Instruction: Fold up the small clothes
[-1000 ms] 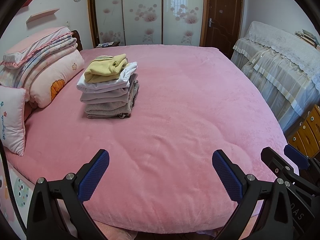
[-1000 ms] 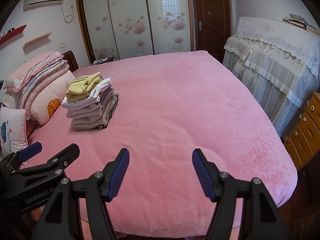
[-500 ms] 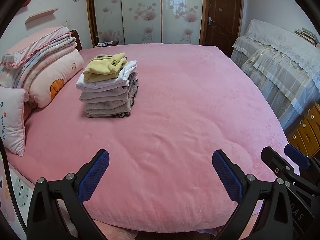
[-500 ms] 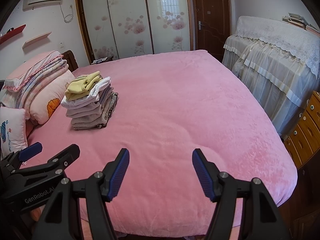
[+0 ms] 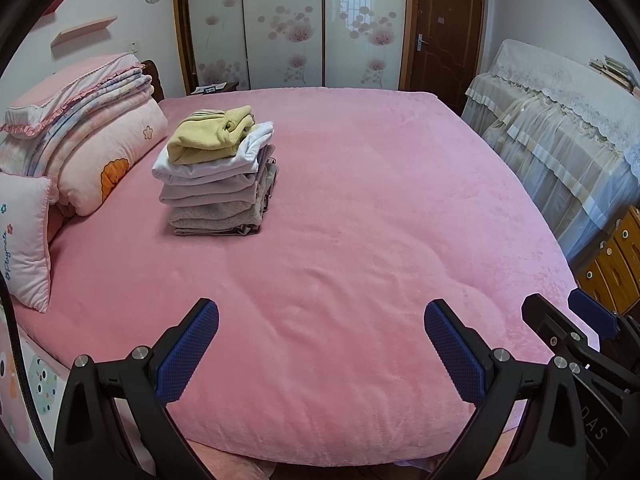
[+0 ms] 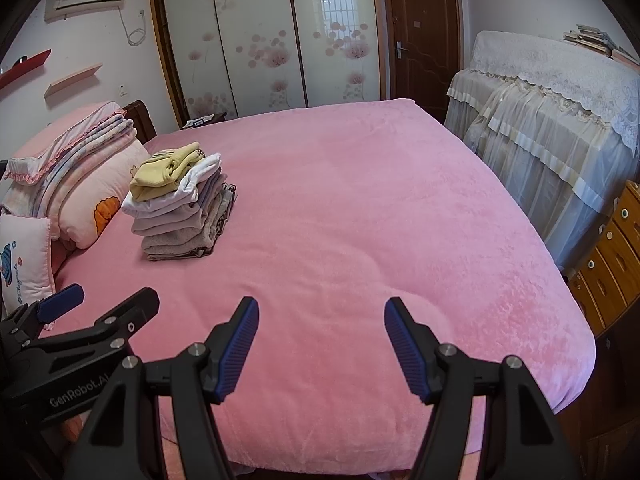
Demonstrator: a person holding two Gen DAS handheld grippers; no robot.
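A: Where were the clothes?

B: In a folded stack (image 5: 216, 172) on the pink bed (image 5: 360, 220), toward its pillow side, just beside the rolled quilt (image 5: 100, 160). A yellow top (image 5: 208, 134) sat uppermost, a white piece under it, grey ones below. No loose garment showed anywhere on the bed.

A: And the grippers?

B: Both hung over the near edge of the bed, well apart from the stack. The left gripper (image 5: 320, 354) had its jaws spread wide and held nothing; the right gripper (image 6: 322, 346) was also spread and held nothing.

A: So how should the step be done?

B: I judged the folding nearly finished. If the yellow top needed squaring, pinch only its edge and press down, so the stack wouldn't lean.

A: Any containers?

B: Only the dresser drawers (image 6: 612, 256) at the right, all closed; their contents couldn't be seen.
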